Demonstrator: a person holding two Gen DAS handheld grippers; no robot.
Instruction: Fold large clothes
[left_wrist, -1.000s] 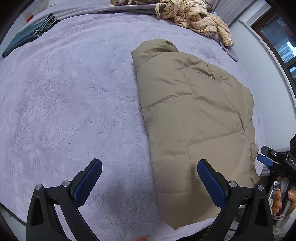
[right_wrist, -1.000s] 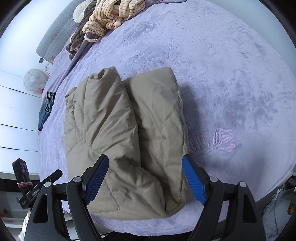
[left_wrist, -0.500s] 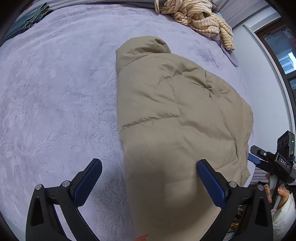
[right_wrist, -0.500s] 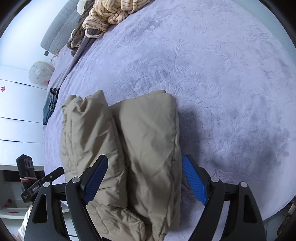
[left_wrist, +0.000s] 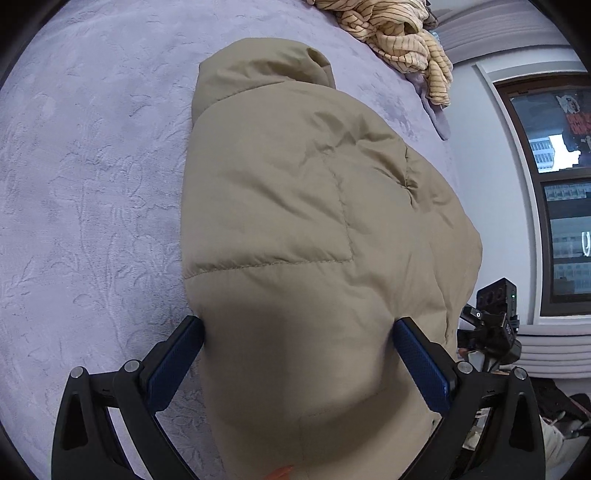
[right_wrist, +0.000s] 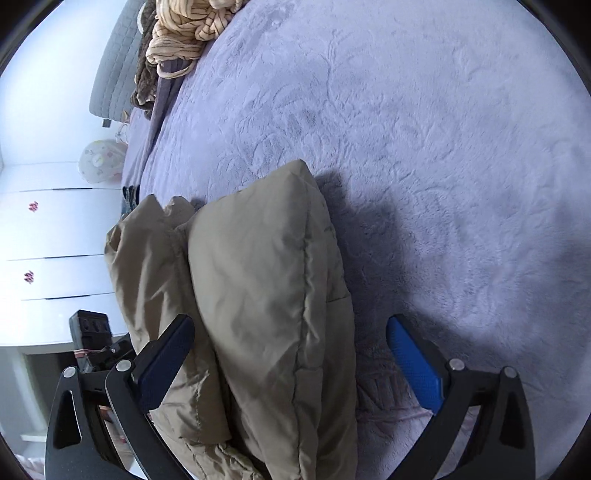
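A: Straddling the near end of the jacket (left_wrist: 295, 206), the left gripper (left_wrist: 297, 354) has its blue pads (left_wrist: 173, 362) spread wide, one on each side of the tan padding. Both pads sit against the bulging fabric, though no clamping shows.

B: And the right gripper (right_wrist: 288, 354)?

A: Its jaws have just been opening and now stand fully apart. The folded jacket (right_wrist: 258, 295) lies between them, nearer the left pad (right_wrist: 166, 365), which touches the padding; the right pad (right_wrist: 413, 369) stands clear of it, over the purple bedspread (right_wrist: 424, 166).

B: Where does the jacket lie?

A: On the bedspread (left_wrist: 85, 192), at the near edge of the bed and toward its window-side corner. It is folded lengthwise into a thick bundle, with a rounded, rolled end pointing toward the far side.

B: What lies beyond it?

A: A heap of striped cream clothes (left_wrist: 399, 37) sits at the far edge, well apart from the jacket; the right wrist view shows the same heap (right_wrist: 184, 33) beside a grey quilted headboard (right_wrist: 114, 62). A dark-framed window (left_wrist: 554, 192) stands past the bed's side, and white drawers (right_wrist: 55, 243) on the other side.
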